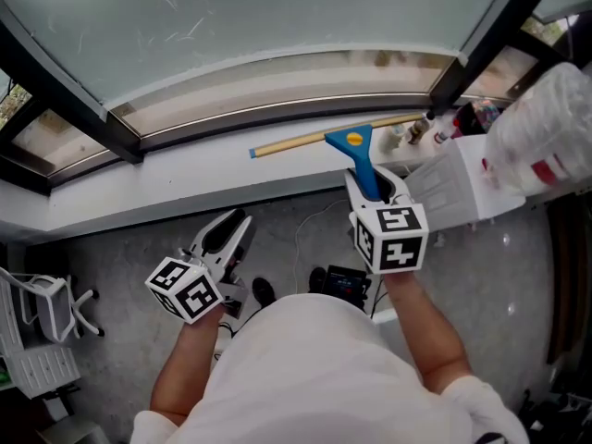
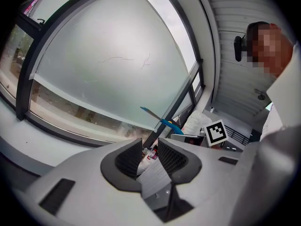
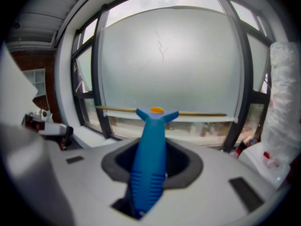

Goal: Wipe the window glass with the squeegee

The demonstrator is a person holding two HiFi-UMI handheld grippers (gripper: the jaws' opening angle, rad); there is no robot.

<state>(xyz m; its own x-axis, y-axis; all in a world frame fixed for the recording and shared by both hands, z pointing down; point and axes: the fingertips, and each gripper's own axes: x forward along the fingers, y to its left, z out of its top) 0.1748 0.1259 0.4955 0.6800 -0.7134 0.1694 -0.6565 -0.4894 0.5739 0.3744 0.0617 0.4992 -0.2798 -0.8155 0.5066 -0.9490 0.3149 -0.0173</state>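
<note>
Cloth of a white shirt (image 1: 314, 368) fills the bottom edge of the head view, with both forearms reaching out from it. The left gripper (image 1: 236, 222) hangs over the grey floor (image 1: 111, 248), short of the window sill's near edge. In the left gripper view its jaws stand apart (image 2: 149, 147) with nothing between the ribbed pads. A black device (image 1: 344, 285) with a cable lies on the floor between the two arms, and a white chair (image 1: 46, 303) stands at the far left.

The right gripper (image 1: 370, 181) is further forward, at the sill's near edge. Its jaws are clamped on the blue handle of the squeegee (image 3: 150, 173), which stands up between the pads and points toward the window. The squeegee's head (image 1: 356, 146) carries a yellow button. Its long pale blade (image 1: 296, 142) runs level above the white window sill (image 1: 185, 169), close to the sill's far edge and mostly left of the handle. From the right gripper view the blade (image 3: 202, 113) crosses the bottom of the pane; whether it touches the glass cannot be told.

At the sill's right end sit small bottles (image 1: 421, 132), a white box (image 1: 453, 188) and a clear plastic bag (image 1: 546, 128). Beyond the sill rises the frosted window glass (image 1: 277, 17), held in dark frames (image 1: 481, 35).
</note>
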